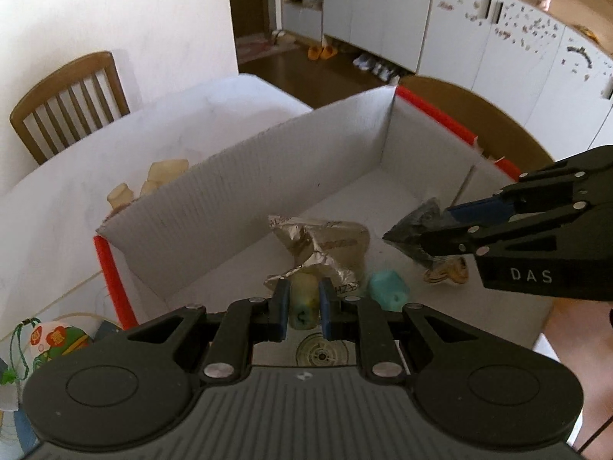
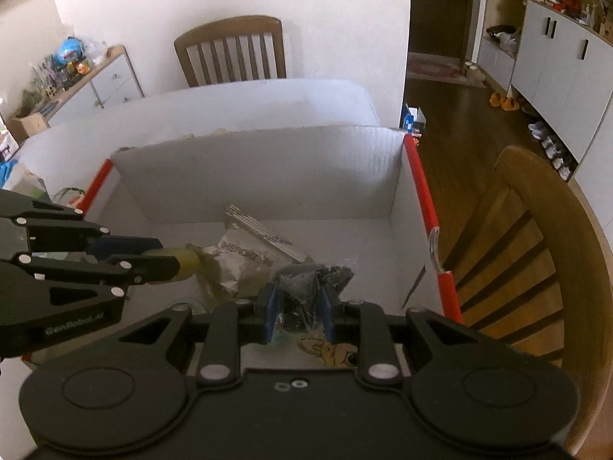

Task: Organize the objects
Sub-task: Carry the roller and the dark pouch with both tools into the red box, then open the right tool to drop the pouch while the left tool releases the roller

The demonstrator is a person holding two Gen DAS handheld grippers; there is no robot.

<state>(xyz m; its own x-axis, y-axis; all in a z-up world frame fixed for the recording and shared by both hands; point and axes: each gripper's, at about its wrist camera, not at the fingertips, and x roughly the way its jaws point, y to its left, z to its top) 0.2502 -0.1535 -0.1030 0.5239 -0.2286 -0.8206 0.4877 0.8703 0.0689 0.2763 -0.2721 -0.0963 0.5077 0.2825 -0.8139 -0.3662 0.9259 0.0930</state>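
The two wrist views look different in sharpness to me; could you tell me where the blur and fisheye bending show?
Left wrist view: the box wall and red edge look smeared, as does the dark packet in the right tongs; the cabinets curve strongly. Right wrist view: crisper; the left tongs grip a yellowish bottle; the chair at right bows outward.

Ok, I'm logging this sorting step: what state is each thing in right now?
Left gripper: shut on the yellow piece, over the box.
Right gripper: shut on the dark packet, over the box.
Box: open-topped, walls upright.
Foil bag: crumpled, lying in the box.
Teal piece: lying in the box, free.
Pale pieces: on the table outside the box.
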